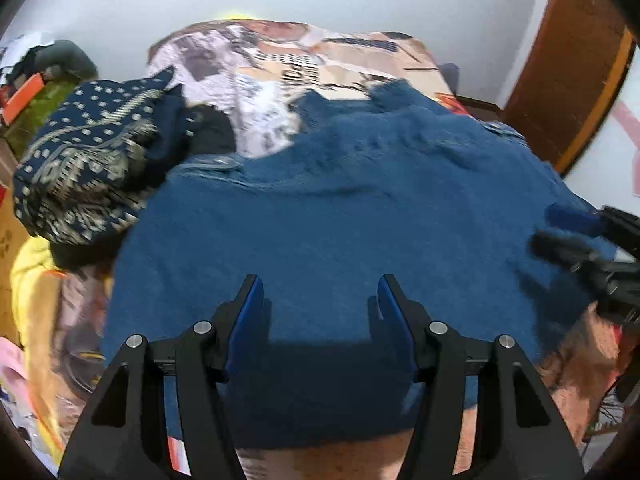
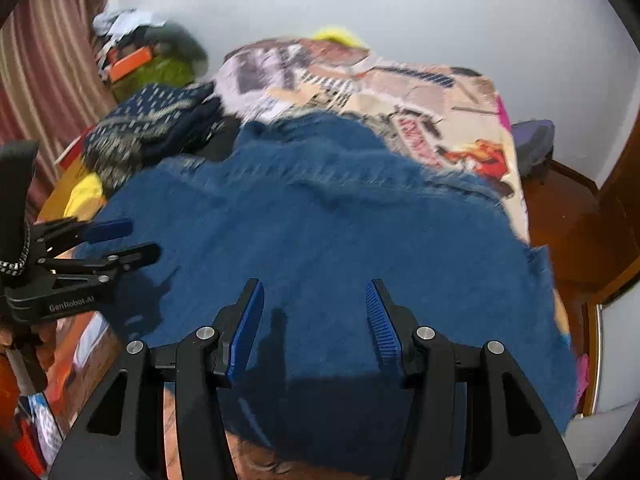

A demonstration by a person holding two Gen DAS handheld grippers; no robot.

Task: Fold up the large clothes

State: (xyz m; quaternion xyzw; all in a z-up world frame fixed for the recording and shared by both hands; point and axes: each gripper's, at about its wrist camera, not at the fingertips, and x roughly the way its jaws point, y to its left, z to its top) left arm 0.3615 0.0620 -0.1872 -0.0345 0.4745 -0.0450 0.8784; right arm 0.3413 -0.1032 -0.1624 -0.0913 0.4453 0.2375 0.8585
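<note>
Left tool [image 1: 320, 292] and right tool [image 2: 314, 300] hover with jaws apart, gripping nothing, above a blue garment [image 1: 340, 208] spread flat on a bed [image 1: 280, 60] with a patterned cover. Folded dark clothes [image 1: 88, 152] sit alongside. Behind, a white wall [image 2: 440, 12].

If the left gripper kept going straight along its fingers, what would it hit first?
Most likely the blue garment spread on the bed: the open left gripper points down at its middle, nothing between the jaws. How far above the cloth it hangs is unclear.
</note>
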